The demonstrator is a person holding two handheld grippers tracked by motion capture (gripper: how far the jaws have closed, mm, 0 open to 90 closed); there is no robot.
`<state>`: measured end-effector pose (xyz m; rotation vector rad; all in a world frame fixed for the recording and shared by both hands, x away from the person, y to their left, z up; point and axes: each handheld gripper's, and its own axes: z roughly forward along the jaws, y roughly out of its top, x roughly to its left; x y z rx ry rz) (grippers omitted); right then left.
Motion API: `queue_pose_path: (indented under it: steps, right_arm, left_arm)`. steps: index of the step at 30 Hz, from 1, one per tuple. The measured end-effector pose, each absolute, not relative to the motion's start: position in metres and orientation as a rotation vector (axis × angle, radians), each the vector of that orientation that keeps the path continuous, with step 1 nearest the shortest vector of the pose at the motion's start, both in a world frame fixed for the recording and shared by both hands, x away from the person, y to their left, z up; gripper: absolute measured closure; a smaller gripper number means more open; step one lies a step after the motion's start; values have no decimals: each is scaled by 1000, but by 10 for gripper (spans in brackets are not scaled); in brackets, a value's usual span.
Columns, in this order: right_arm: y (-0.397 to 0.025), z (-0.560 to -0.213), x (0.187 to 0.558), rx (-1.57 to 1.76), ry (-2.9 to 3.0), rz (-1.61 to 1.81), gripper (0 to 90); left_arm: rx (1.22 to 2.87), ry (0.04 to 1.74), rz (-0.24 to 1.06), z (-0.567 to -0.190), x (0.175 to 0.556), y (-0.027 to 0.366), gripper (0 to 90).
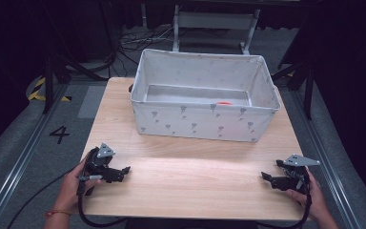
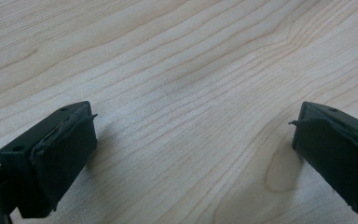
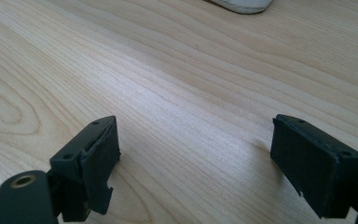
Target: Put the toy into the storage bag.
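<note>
One rectangular table with a pale wood-grain top (image 1: 195, 176), matt and streaked with long wavy grain lines; one oval knot figure shows in the left gripper view, just beside the jaw on that view's right side, and another at the left edge of the right gripper view.

One soft-sided rectangular bin of light grey fabric (image 1: 202, 123) stands on the far half of the table, open at the top, walls upright and slightly slack. Its cloth is printed with small dark grey cone-like motifs, scattered. Inside, against the near wall towards the right, one small red-orange object (image 1: 224, 103) is partly visible; its shape cannot be told.

Two hand-held grippers, both black, hard-bodied, each with a grey three-cornered plate on top and a black trailing cable. Left gripper (image 1: 123, 171) rests low at the table's near left corner, held in the left hand (image 1: 71, 183); jaws spread wide, nothing between them, pads (image 2: 65, 161) of rough dark rubber with frayed edges. Right gripper (image 1: 265, 177) sits at the near right corner in the right hand (image 1: 310, 195); jaws likewise wide apart and empty, pads (image 3: 303, 163) flat and dark.

Both grippers are well apart from the bin. A white curved edge at the top of the right gripper view is likely the bin's base corner.
</note>
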<state>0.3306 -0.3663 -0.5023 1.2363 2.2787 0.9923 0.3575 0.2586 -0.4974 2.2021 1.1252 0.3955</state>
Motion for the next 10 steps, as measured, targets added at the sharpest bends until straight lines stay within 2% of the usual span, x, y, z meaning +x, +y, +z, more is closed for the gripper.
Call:
queue_pose_path:
  steps: [10]
  right_arm:
    - [-366, -502, 330, 1247, 2269, 987, 154]
  left_arm:
    - [2202, 1126, 396, -497, 357, 259, 1]
